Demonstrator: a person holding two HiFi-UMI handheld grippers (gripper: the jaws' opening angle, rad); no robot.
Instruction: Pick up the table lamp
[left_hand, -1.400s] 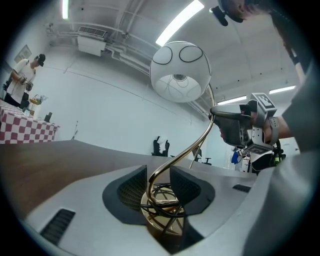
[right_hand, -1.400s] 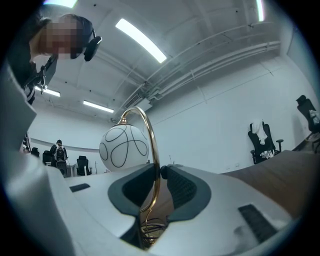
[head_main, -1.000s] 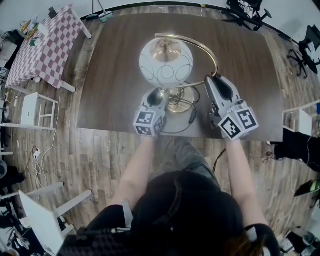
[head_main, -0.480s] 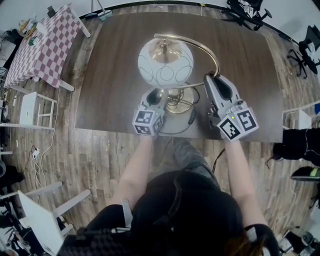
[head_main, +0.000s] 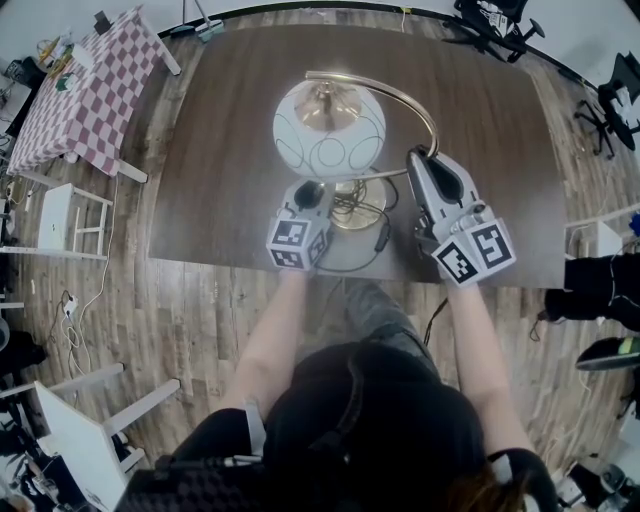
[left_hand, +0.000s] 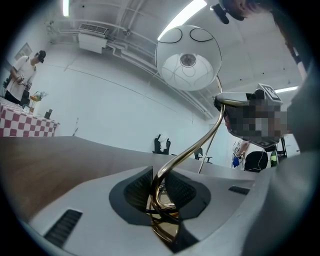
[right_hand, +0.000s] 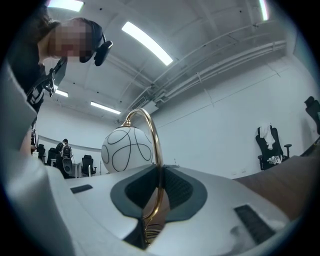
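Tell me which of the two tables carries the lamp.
The large dark wooden table, in the middle, carries the table lamp. The smaller table at upper left is covered in pink-and-white checks and bears no lamp.

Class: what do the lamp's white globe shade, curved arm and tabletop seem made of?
White globe shade: probably frosted glass, smooth, softly glossy. Curved gold arm: polished brass-look metal, bright glints. Dark brown tabletop: matt wood or laminate, visible grain.

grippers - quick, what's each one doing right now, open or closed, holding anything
Left gripper: jaws have just been closing, now clamped on the brass lamp stem.
Right gripper: closed on the same brass lamp stem.
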